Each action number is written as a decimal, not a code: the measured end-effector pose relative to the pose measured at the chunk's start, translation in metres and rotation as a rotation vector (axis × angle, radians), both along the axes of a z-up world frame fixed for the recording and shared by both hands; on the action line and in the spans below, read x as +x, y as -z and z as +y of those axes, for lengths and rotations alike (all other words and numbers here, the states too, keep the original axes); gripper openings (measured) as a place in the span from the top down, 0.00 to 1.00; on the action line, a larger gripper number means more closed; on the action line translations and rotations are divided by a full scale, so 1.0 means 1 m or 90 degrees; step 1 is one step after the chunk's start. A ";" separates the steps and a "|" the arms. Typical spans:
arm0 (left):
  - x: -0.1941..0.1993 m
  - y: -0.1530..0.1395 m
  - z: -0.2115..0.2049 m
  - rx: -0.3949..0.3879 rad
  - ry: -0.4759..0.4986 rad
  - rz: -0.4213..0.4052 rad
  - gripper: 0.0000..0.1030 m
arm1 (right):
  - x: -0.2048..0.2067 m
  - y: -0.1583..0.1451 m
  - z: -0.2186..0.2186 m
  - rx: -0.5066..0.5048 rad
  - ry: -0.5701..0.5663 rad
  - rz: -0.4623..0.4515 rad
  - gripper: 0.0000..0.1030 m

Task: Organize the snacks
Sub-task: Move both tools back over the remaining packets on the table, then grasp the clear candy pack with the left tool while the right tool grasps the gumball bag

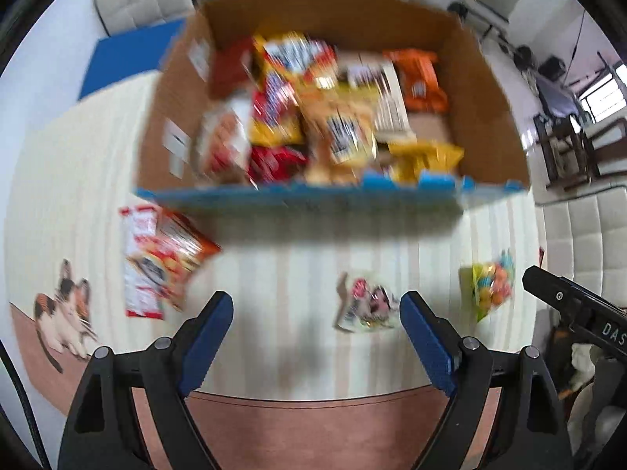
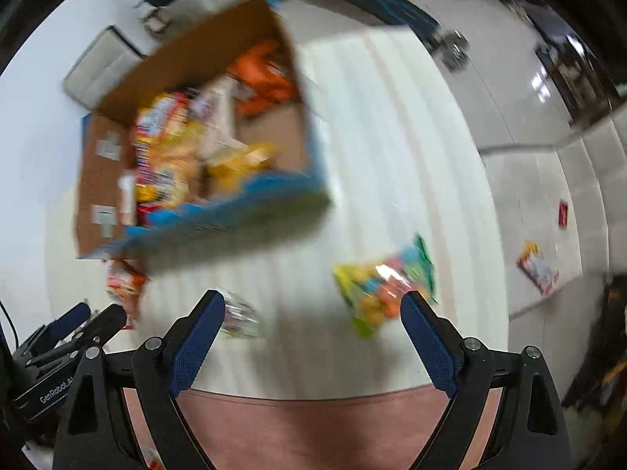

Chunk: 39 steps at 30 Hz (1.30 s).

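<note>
While both tools gape, colourful packet (image 2: 386, 288) lies beside right tool (image 2: 313, 315).

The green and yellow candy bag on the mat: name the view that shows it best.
Right wrist view: the candy bag lies large and near the middle, though blurred. The left wrist view shows it smaller, near the right edge.
</note>
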State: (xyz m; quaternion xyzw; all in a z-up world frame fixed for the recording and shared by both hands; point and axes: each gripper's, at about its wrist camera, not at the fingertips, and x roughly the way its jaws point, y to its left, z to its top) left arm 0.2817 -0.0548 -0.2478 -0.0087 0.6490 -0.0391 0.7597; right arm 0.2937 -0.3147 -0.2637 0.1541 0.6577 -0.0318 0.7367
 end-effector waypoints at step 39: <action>-0.006 0.109 -0.067 0.038 0.079 0.119 0.15 | -0.010 0.121 -0.016 -0.037 -0.029 0.169 0.39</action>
